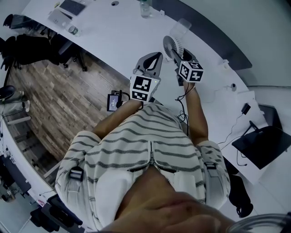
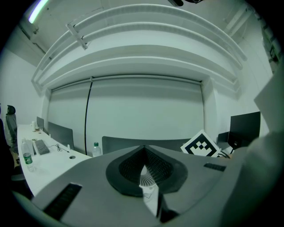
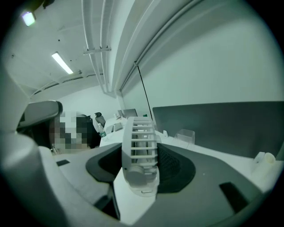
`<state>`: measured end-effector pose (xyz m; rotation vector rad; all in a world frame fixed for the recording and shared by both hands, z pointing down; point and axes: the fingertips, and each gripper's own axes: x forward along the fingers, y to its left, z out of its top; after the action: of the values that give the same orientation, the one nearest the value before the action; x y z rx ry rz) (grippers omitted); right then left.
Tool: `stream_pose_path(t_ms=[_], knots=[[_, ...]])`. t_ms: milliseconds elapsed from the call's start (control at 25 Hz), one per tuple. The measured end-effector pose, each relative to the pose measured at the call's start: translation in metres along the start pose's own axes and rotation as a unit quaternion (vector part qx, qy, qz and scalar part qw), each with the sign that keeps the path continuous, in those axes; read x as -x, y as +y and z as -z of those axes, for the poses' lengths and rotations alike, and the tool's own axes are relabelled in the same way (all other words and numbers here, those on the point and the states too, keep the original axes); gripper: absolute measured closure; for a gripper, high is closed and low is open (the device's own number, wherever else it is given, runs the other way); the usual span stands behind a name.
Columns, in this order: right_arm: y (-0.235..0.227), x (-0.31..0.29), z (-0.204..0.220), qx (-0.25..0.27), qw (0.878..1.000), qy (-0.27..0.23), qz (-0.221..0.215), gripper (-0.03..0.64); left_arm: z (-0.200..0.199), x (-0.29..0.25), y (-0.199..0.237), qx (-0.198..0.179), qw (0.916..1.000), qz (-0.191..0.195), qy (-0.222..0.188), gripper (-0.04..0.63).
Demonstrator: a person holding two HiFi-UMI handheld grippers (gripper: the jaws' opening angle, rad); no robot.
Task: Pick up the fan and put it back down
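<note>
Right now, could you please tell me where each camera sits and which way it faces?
Head view: on the person's head, facing steeply down at the white desk; shows the striped shirt, left gripper and right gripper.
Left gripper view: rides the left gripper, facing along its shut jaws toward a wall; shows the right gripper's marker cube.
Right gripper view: rides the right gripper, looking along jaws clamped on the fan.
Shared: the fan, in head and right gripper views.

A long curved white table [image 1: 113, 36] borders a wood-plank floor [image 1: 54, 100] with black chairs [image 1: 34, 48], under white walls [image 2: 142, 111] and a ceiling strip light [image 2: 37, 11].
</note>
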<state>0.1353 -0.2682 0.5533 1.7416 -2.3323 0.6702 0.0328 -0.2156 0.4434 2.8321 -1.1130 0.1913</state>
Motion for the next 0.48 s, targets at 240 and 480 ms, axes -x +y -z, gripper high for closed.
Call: stream_pose_path(t_ms=[240,480], knots=[[0.013,0.019,-0.018,0.002,0.999,-0.039,0.034,0.394,-0.003,0.003,0.003,0.000,1.0000,-0.006,-0.003,0.588],[0.023,0.036,-0.030,0.012,0.996,-0.064,0.065,0.394,-0.004,0.006,0.002,-0.001,1.0000,-0.005,-0.007,0.588]])
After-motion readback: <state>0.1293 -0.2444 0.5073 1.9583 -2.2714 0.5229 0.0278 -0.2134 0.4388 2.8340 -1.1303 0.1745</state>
